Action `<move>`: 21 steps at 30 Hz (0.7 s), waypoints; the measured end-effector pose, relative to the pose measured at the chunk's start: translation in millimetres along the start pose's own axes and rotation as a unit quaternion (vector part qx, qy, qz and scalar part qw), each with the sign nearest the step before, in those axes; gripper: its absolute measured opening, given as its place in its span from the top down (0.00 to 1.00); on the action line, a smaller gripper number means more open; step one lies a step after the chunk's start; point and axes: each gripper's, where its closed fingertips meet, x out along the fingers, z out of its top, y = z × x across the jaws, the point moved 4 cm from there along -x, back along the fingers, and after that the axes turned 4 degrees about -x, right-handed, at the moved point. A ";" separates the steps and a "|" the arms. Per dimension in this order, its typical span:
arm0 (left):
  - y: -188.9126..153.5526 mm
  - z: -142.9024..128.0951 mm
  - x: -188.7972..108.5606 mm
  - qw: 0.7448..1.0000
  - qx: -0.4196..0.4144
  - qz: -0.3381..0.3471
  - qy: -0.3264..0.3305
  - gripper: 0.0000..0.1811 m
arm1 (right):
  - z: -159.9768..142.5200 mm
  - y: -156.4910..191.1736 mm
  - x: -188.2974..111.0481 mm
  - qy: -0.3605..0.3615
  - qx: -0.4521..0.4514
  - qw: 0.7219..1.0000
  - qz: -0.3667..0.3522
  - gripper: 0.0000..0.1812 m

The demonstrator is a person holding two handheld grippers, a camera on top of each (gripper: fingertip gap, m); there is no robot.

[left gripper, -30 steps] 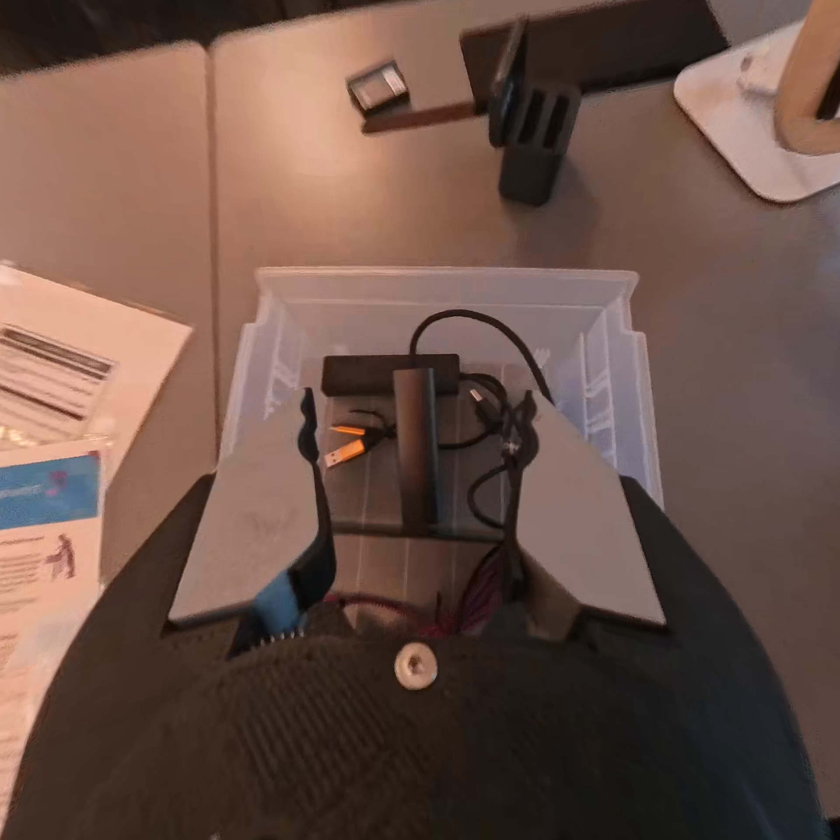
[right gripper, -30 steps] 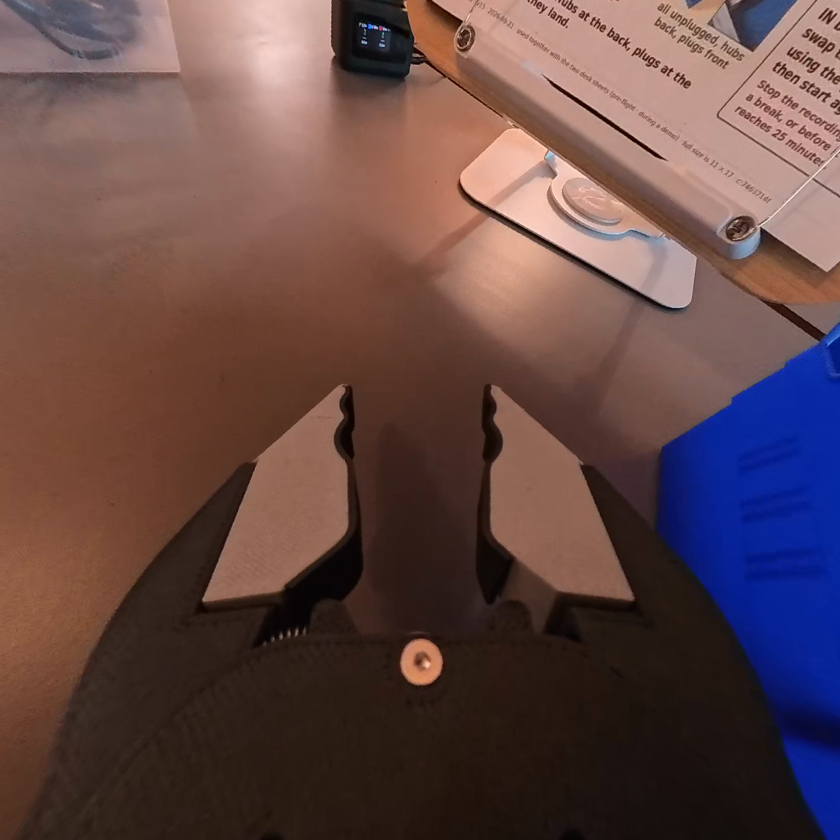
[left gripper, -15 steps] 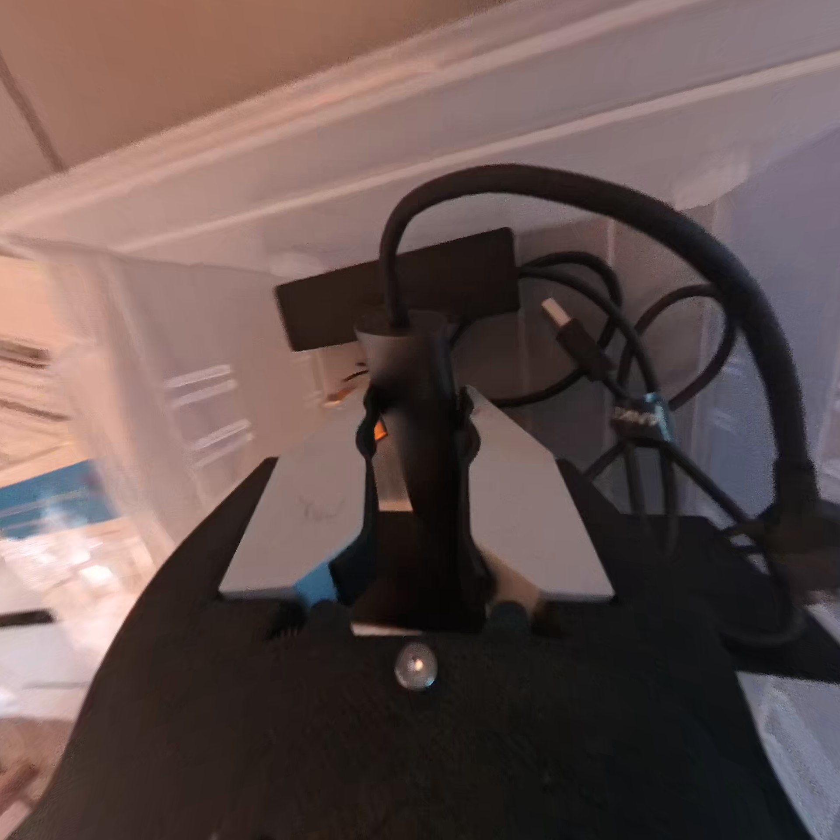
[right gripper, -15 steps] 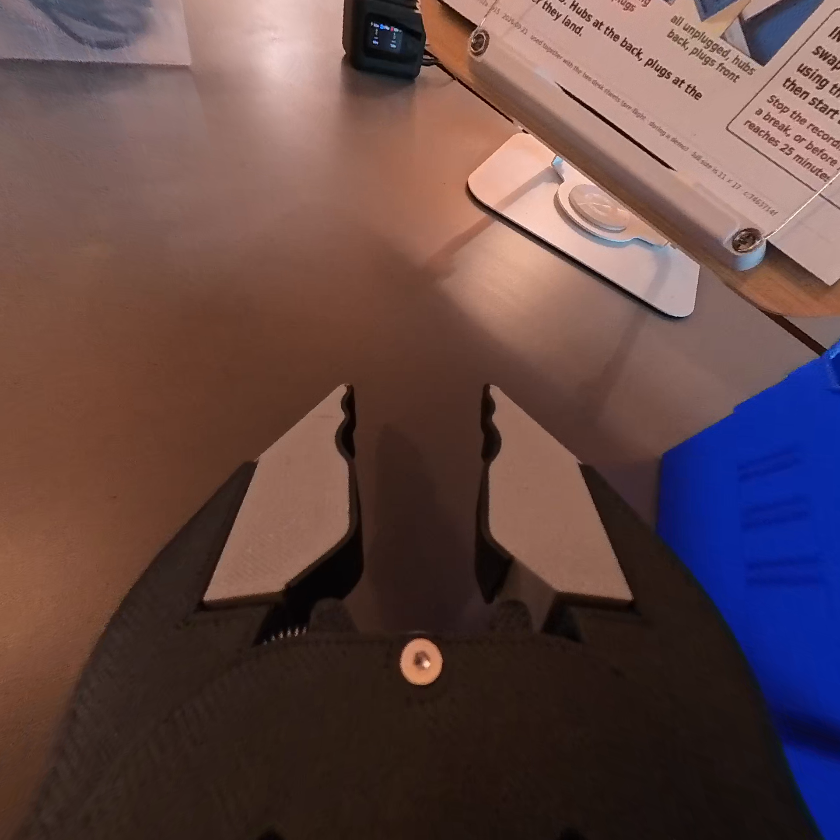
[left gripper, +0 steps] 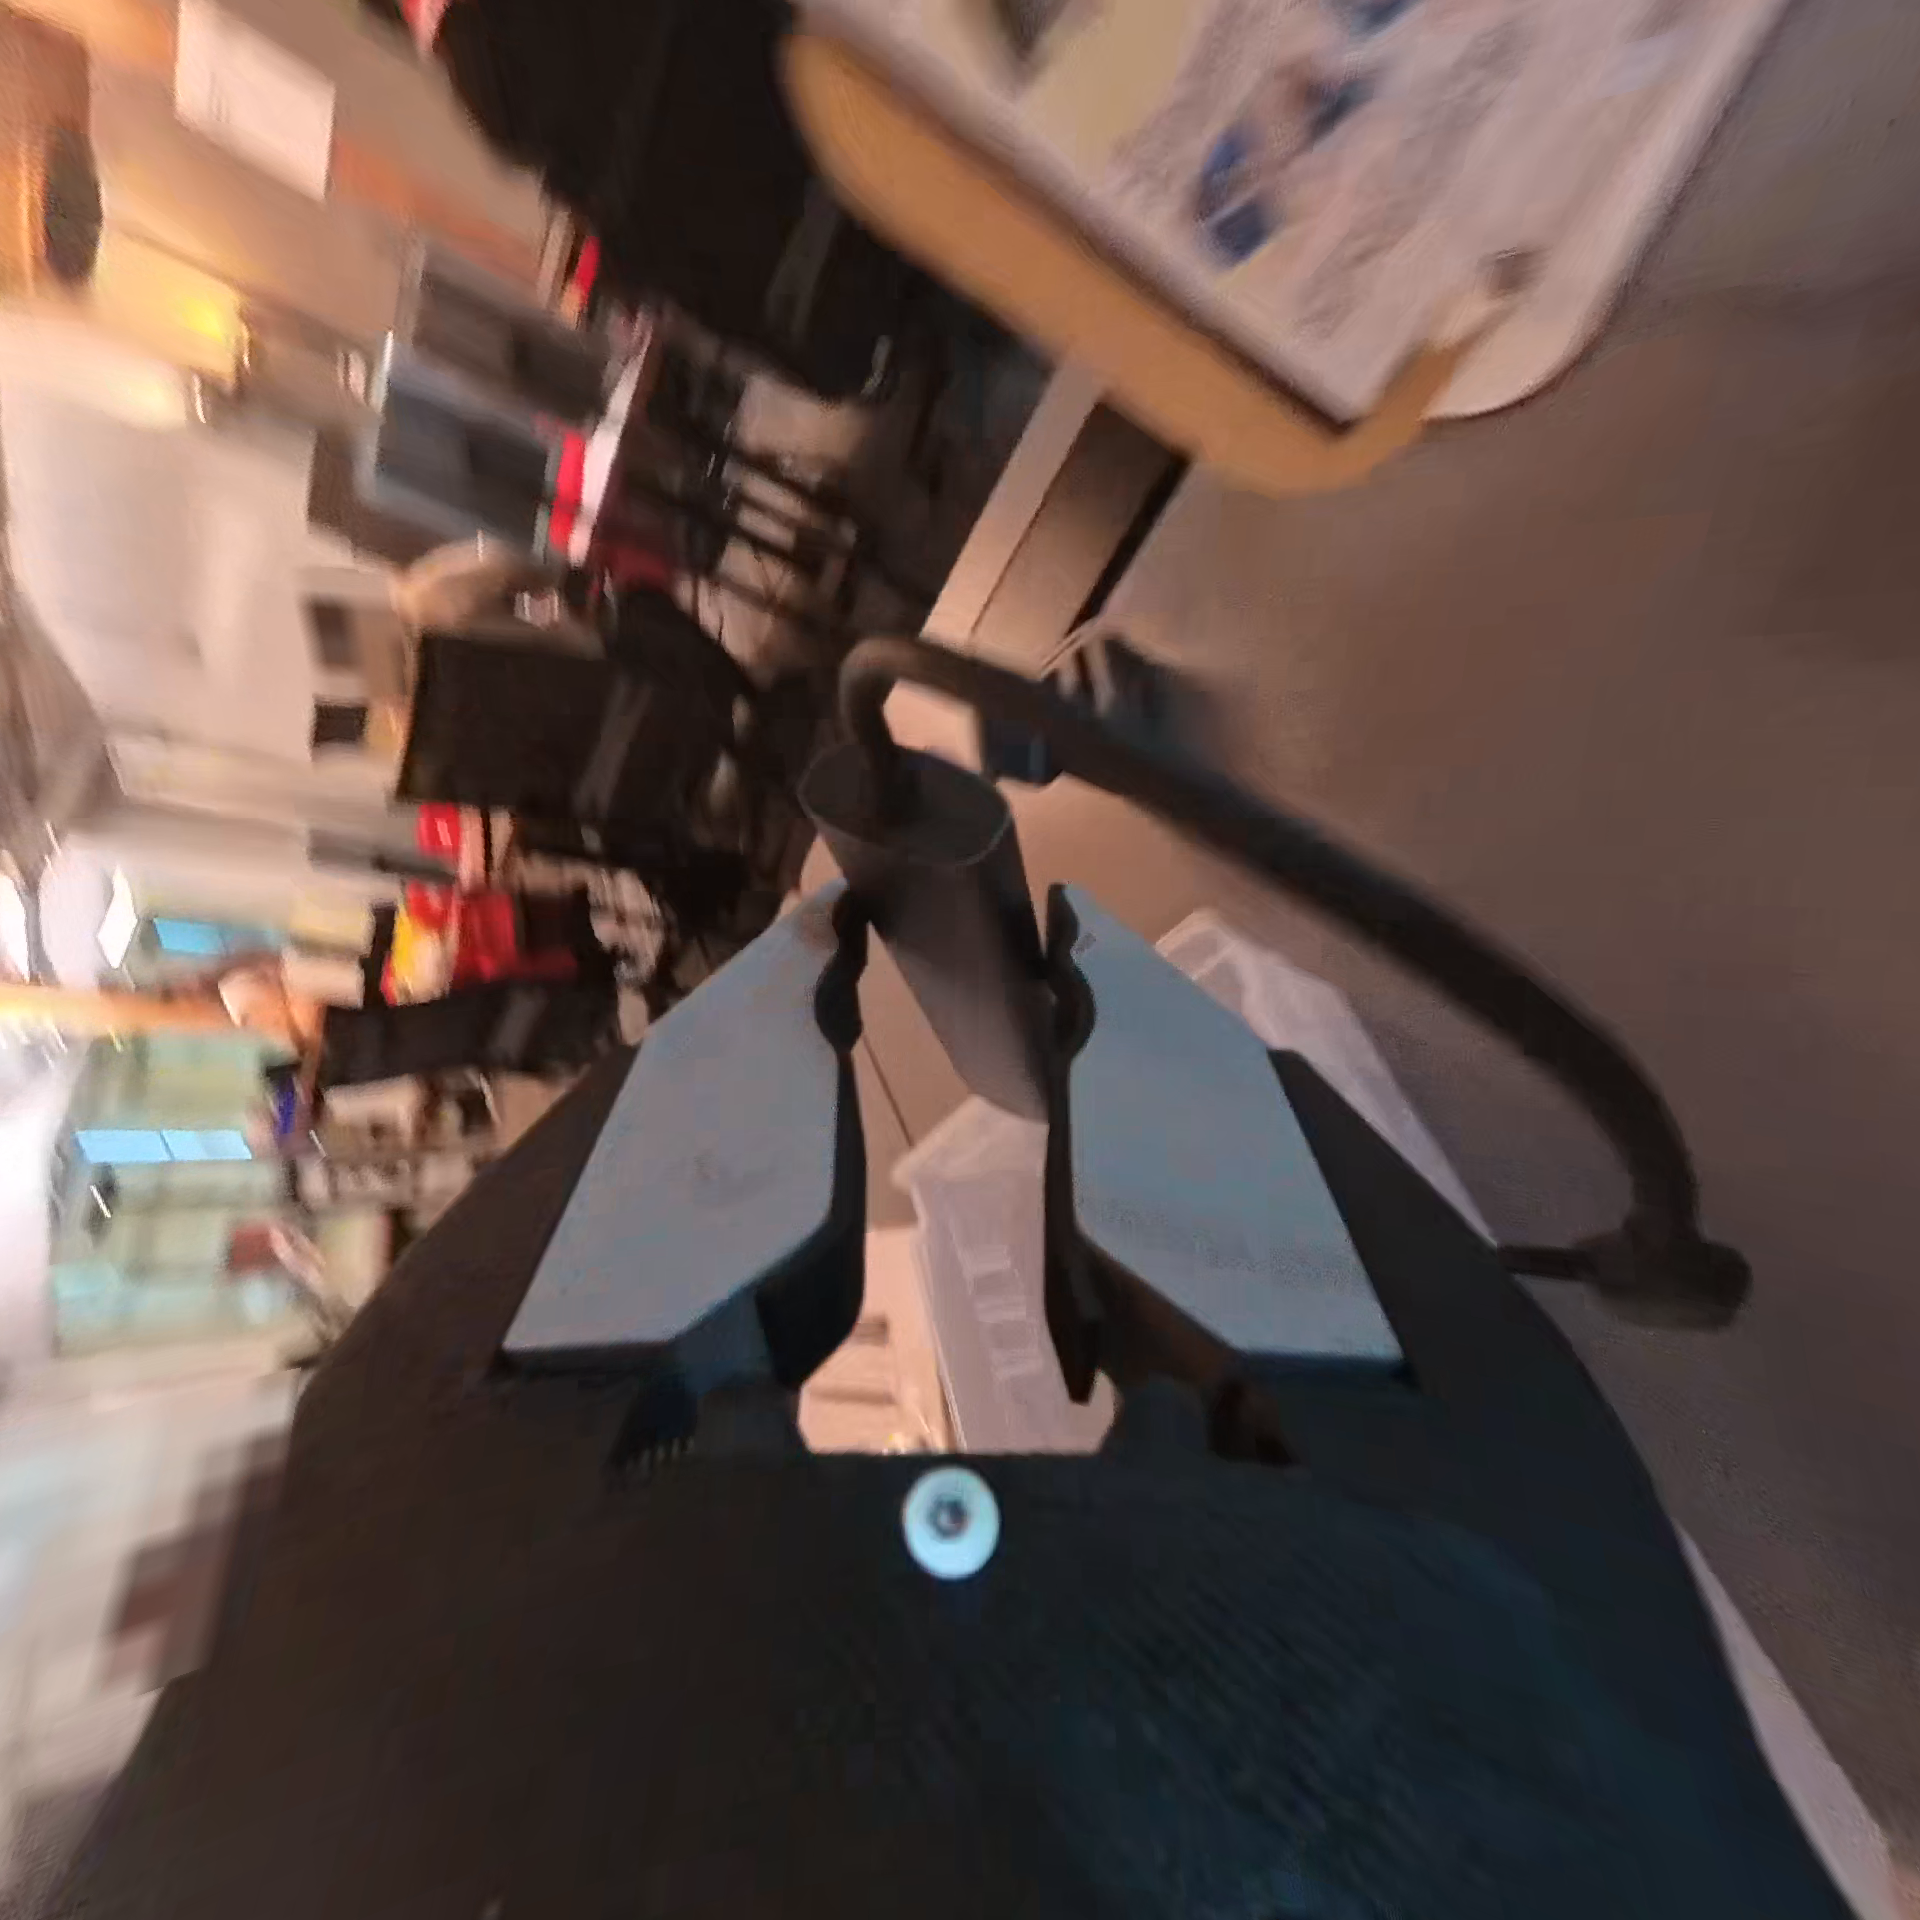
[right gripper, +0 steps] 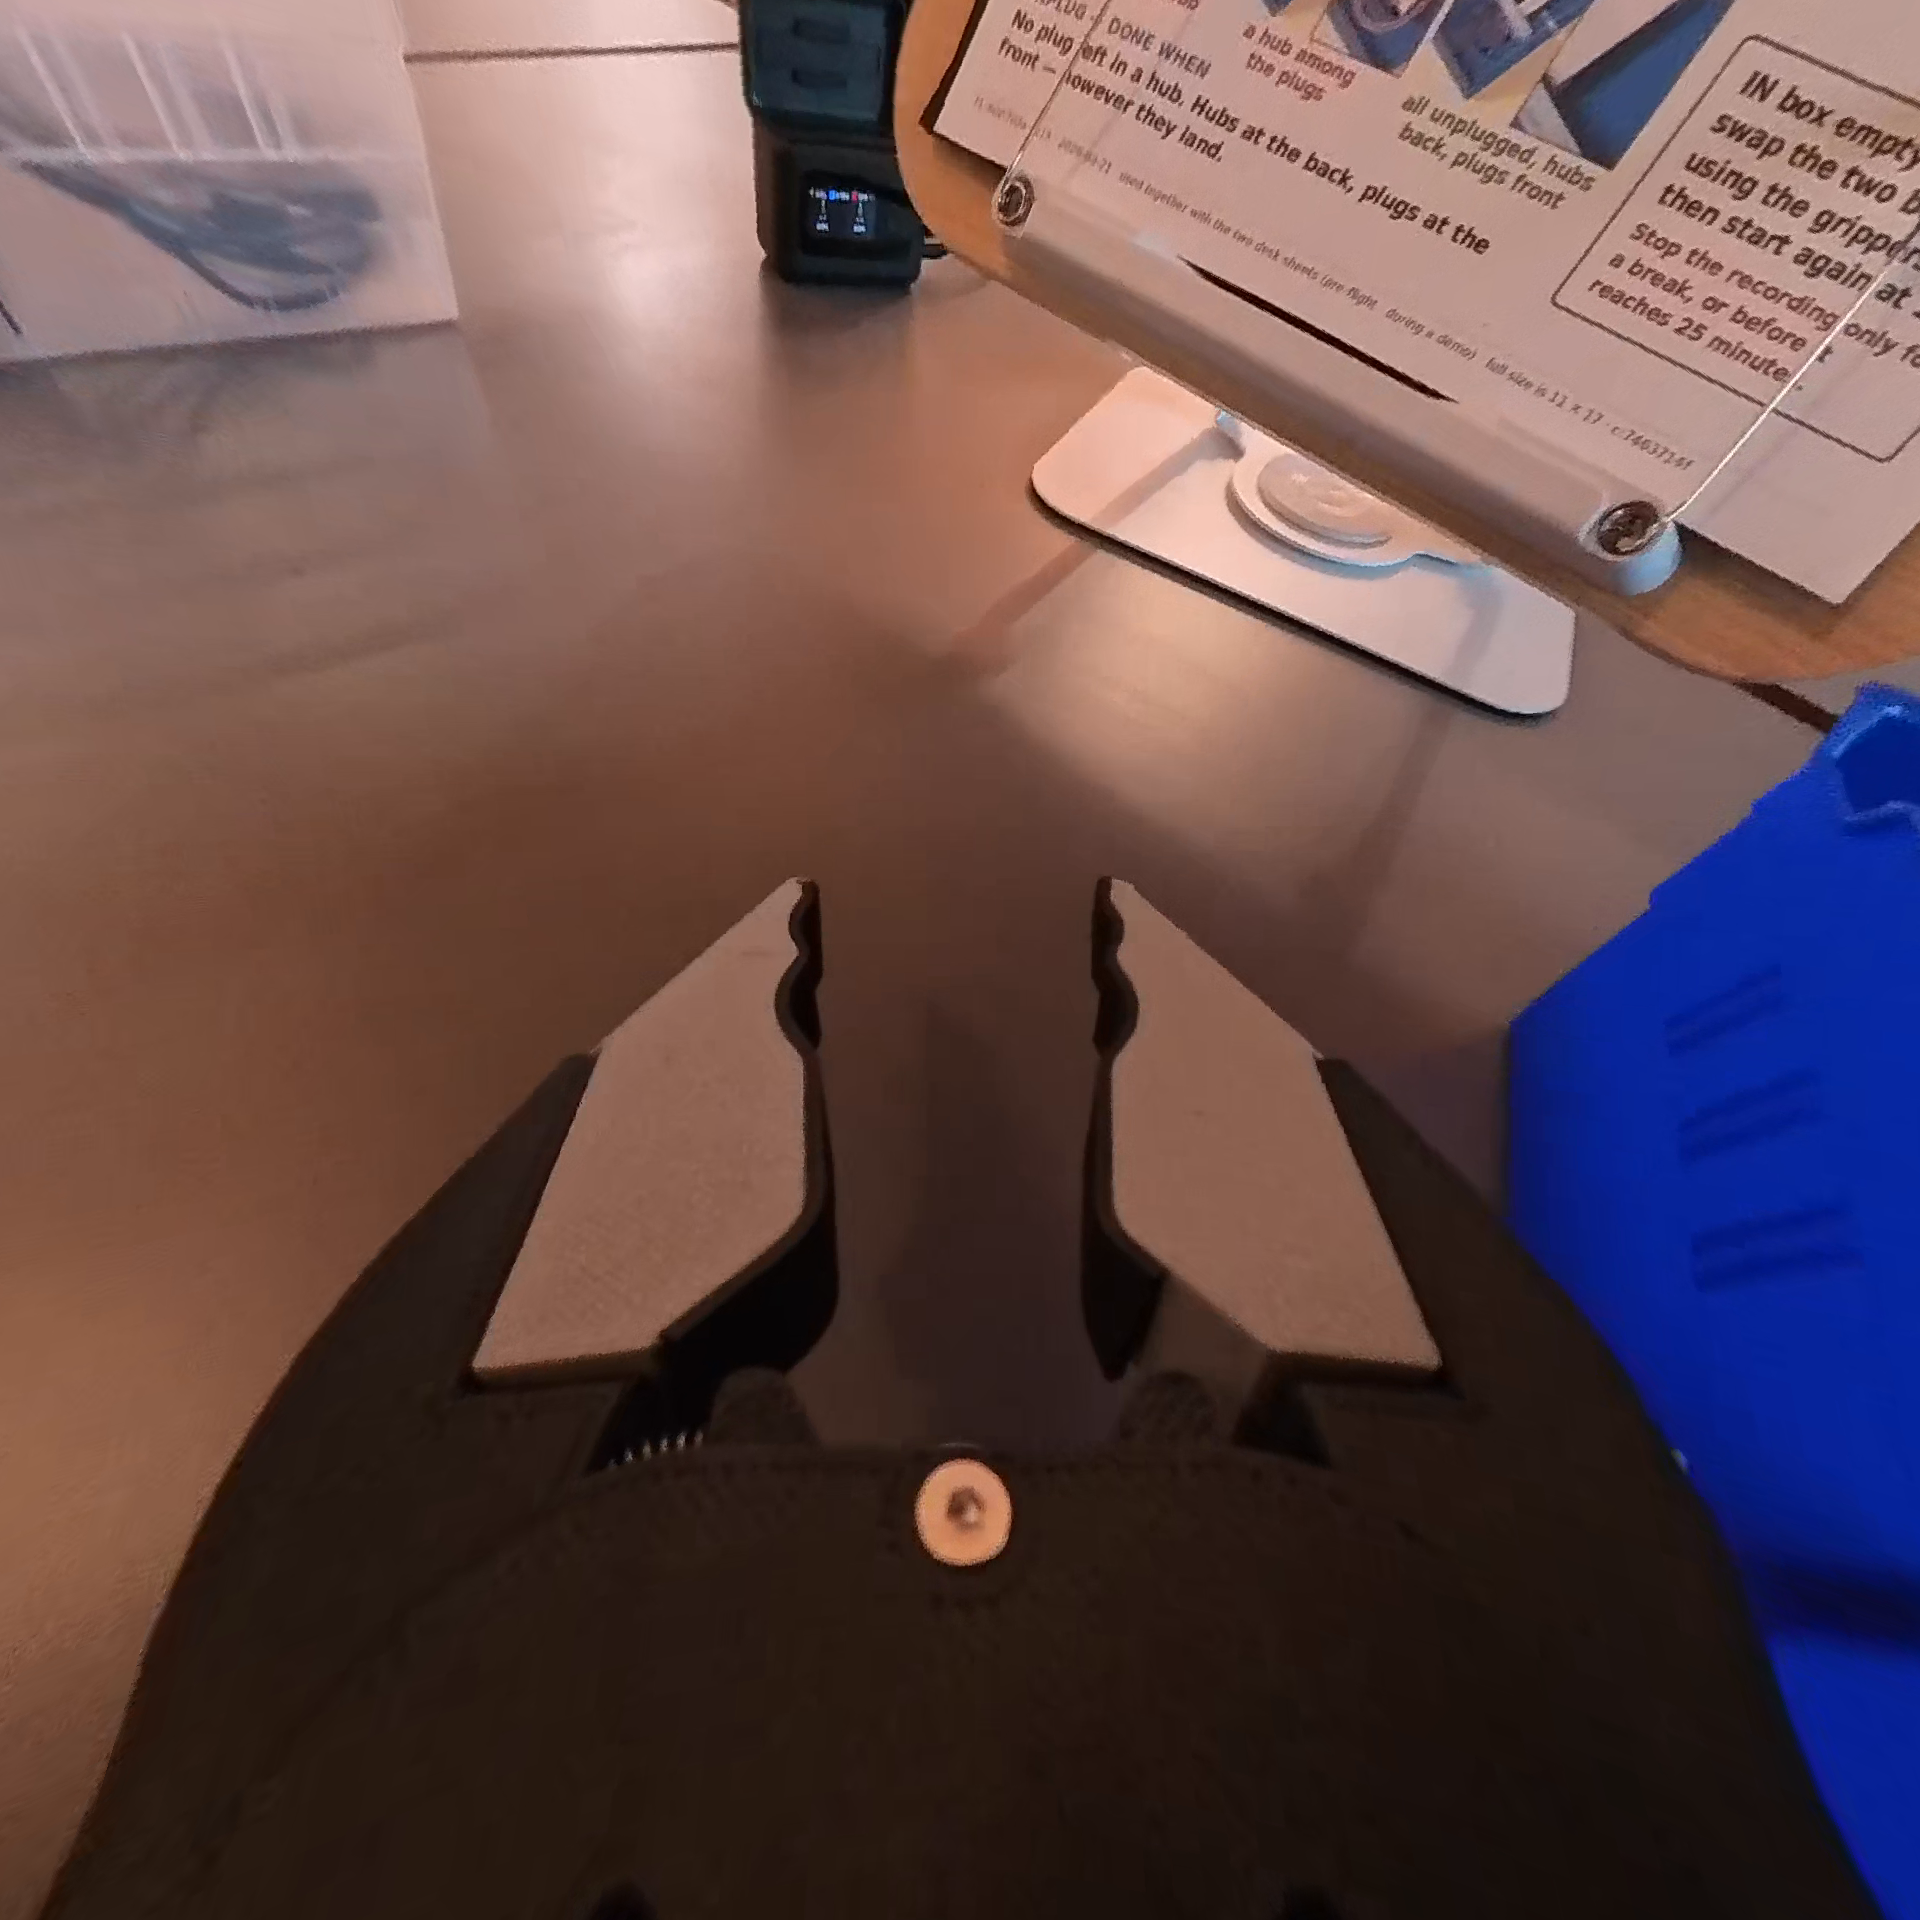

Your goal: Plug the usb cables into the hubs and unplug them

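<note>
We've got the dark grey hub (left gripper: pixel 935 977) pinched between our left tongs (left gripper: pixel 951 961) and up in the air above the tabletop (left gripper: pixel 1558 831), and the worry is its thick black cable (left gripper: pixel 1382 914), which loops off right and could snag the clear box (left gripper: pixel 1268 1008) rim or twist the hub out of our grip. It's a slim, rounded bar, cable at its far end, badly blurred. Our right tongs (right gripper: pixel 956 935) sit parted and empty over bare tabletop beside a blue bin (right gripper: pixel 1745 1195).
</note>
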 end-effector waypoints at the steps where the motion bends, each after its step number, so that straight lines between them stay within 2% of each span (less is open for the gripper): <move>1: -22.0 14.5 -3.8 0.999 0.050 -0.010 -0.018 0.82 | 0.2 -0.1 -0.7 -0.003 0.008 1.000 0.007 0.72; 4: -93.4 42.5 -6.4 0.977 0.207 -0.003 -0.058 0.83 | 2.2 2.8 -3.7 -0.016 0.025 0.999 0.033 0.71; 5: -117.4 45.9 -4.1 0.960 0.273 0.011 -0.063 0.83 | 3.1 5.1 -4.8 -0.021 0.026 0.998 0.044 0.71; 7: -156.2 46.0 6.0 0.910 0.407 0.064 -0.054 0.83 | 5.6 15.0 -7.4 -0.030 0.018 0.996 0.078 0.73; 9: -185.3 47.5 15.6 0.874 0.474 0.089 -0.063 0.83 | 6.2 26.4 -8.5 -0.031 0.010 0.993 0.112 0.72; 11: -204.2 51.2 22.5 0.880 0.465 0.065 -0.073 0.84 | 6.7 28.3 -8.4 -0.030 0.005 0.994 0.107 0.69; 13: -209.2 60.5 25.7 0.889 0.446 0.064 -0.084 0.84 | 11.5 23.3 -11.5 -0.047 0.021 0.994 0.094 0.67; 17: -216.6 79.4 23.6 0.882 0.448 0.082 -0.126 0.83 | 37.4 11.5 -38.0 -0.160 0.061 0.981 0.091 0.67; 19: -223.8 83.1 23.0 0.871 0.464 0.084 -0.140 0.83 | 47.6 10.2 -52.4 -0.218 0.065 0.970 0.090 0.75; 21: -231.1 84.7 24.1 0.862 0.477 0.082 -0.151 0.83 | 52.1 14.9 -57.6 -0.235 0.069 0.964 0.106 0.78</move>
